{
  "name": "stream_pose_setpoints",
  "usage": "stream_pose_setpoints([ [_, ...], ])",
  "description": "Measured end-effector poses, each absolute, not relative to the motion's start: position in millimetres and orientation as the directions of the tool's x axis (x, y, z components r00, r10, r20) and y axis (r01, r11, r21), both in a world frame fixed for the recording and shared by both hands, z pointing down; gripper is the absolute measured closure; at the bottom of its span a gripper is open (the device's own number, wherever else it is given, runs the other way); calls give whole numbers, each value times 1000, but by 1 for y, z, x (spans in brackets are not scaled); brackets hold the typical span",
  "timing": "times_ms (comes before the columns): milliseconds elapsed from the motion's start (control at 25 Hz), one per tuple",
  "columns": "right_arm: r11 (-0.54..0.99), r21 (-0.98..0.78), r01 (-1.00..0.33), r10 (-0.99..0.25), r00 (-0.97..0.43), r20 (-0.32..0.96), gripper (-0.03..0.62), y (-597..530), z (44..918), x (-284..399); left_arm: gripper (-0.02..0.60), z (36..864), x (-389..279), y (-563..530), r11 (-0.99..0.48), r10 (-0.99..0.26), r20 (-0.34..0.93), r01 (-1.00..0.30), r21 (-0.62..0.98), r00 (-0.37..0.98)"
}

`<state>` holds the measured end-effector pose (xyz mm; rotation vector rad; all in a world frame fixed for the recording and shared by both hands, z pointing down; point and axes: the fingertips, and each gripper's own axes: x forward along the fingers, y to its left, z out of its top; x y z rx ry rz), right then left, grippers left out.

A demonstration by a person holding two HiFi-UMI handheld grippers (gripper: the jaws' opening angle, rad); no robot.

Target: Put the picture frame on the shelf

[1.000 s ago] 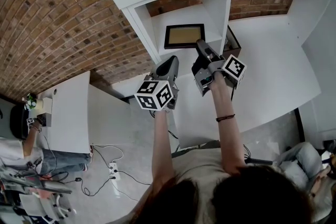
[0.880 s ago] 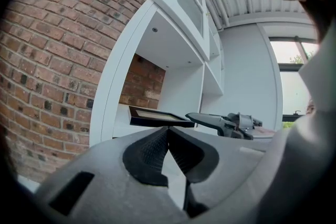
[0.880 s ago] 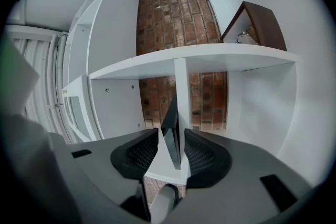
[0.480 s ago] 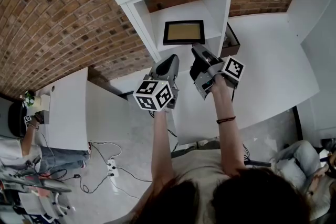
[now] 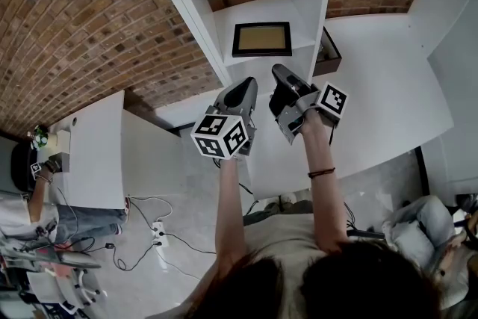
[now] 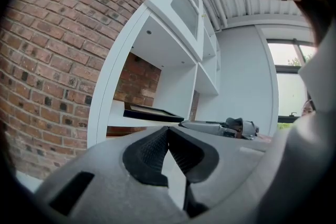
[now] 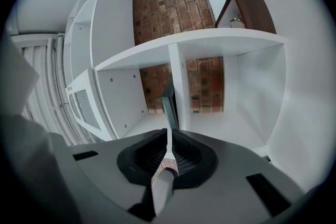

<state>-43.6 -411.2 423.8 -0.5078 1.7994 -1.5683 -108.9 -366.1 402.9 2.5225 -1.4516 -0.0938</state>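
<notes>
Already shelved: frame lies flat, both grippers empty

Beside the red brick wall (image 5: pixel 75 26), the left gripper (image 5: pixel 243 88) hangs with its jaws meeting at the tips, holding nothing. The black-edged picture frame with a tan panel (image 5: pixel 261 39) lies flat in an open compartment of the white shelf unit (image 5: pixel 302 11). Near its front edge, the right gripper (image 5: pixel 279 74) has just been closing its jaws to a thin slit, with nothing between them.

Left gripper (image 6: pixel 168 129) low centre, jaws together at the tips, nothing between them. Just above the tips, mid-frame: black frame (image 6: pixel 152 112) lying flat on white shelf (image 6: pixel 116 117). Brick wall (image 6: pixel 52 60) fills the left side. Bright window (image 6: pixel 286 81) at right edge
</notes>
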Motion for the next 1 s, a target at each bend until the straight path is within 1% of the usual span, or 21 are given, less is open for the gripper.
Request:
stream_pose_setpoints([
  [1000, 212, -962, 170, -661, -701, -270, 585, -383, 425, -51, 571, 409, -106, -340, -506, -847, 60, -836, 214, 528],
])
